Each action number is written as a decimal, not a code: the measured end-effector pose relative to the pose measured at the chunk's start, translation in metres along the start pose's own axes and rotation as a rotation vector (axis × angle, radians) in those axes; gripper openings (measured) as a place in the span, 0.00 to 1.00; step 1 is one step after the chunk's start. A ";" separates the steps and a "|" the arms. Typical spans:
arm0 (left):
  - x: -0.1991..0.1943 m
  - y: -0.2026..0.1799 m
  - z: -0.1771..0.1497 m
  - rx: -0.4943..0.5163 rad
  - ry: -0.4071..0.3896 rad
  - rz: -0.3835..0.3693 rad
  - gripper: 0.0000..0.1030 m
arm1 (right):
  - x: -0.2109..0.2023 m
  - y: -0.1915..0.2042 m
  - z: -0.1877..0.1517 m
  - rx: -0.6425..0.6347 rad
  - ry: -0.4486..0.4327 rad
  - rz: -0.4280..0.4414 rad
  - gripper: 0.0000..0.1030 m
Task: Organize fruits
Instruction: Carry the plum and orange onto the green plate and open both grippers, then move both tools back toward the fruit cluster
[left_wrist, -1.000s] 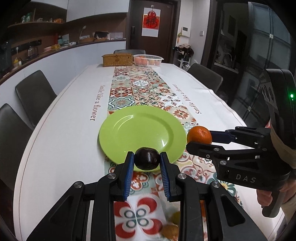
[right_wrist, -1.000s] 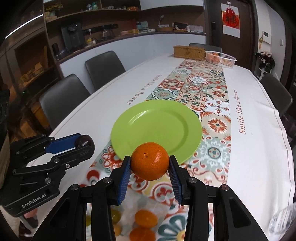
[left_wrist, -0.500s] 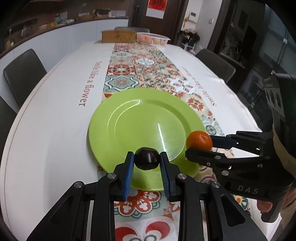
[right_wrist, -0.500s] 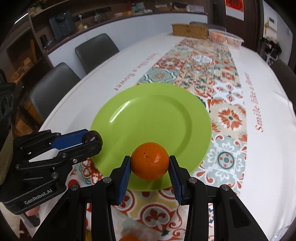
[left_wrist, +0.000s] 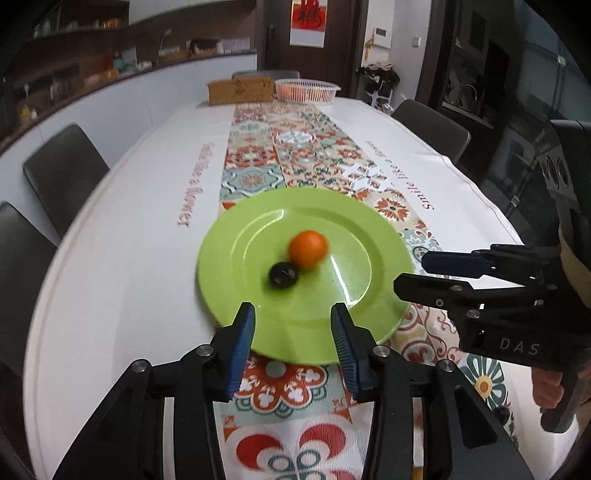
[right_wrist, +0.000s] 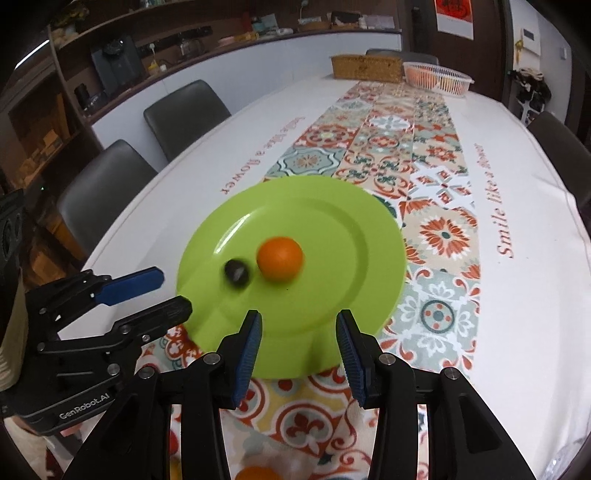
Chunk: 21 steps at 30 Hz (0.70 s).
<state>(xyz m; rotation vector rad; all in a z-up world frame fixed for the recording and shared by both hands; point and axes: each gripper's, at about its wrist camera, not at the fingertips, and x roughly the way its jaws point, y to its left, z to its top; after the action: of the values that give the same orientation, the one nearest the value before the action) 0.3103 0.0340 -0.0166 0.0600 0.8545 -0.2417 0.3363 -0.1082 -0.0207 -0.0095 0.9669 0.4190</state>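
Both tongs empty on my feeds. Left tongs (left_wrist: 291, 332) spread wide, blue-padded fingers (left_wrist: 242, 343) apart over the near rim of the round lime-green plastic plate (left_wrist: 236, 251), nothing betw. them. Right tongs (right_wrist: 298, 341) likewise spread, hanging over the near rim from the other side; in the left wrist view they show at the plate's right edge (left_wrist: 410, 273), fingers parted, nothing held.

Fruit posn: round orange mandarin (left_wrist: 308, 249) sits on the plate, approx. centre of the well. Small dark, nearly black round fruit (left_wrist: 282, 274) lies just beside it, on the side nearer the left tongs, touching or almost touching; can't tell which, both are blurred. Right wrist view agrees: mandarin (right_wrist: 280, 259) mid-plate, dark fruit (right_wrist: 237, 271) to its left, left tongs (right_wrist: 171, 293) at the plate's left rim.

Plate rests on a patterned tile-print runner (left_wrist: 288, 155) down the middle of the long desk w/ white cloth (left_wrist: 122, 258). More orange fruit shows blurred at the bottom edge of the right wrist view (right_wrist: 255, 473), on the runner below the tongs.

Far end of desk: tan woven rectangular box (left_wrist: 240, 90) and white mesh plastic basket (left_wrist: 306, 89) w/ orange contents, side by side. Dark chairs (left_wrist: 62, 173) along the desk's left side.
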 end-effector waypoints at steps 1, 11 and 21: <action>-0.008 -0.002 -0.001 0.004 -0.013 0.007 0.45 | -0.008 0.003 -0.003 -0.007 -0.016 -0.004 0.42; -0.080 -0.022 -0.014 0.026 -0.135 0.056 0.65 | -0.081 0.027 -0.029 -0.073 -0.147 -0.043 0.50; -0.132 -0.042 -0.049 -0.010 -0.188 0.077 0.79 | -0.130 0.041 -0.069 -0.068 -0.174 -0.078 0.55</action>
<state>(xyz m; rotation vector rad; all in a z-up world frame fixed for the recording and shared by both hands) 0.1808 0.0254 0.0522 0.0595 0.6644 -0.1673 0.2028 -0.1281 0.0515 -0.0714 0.7786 0.3738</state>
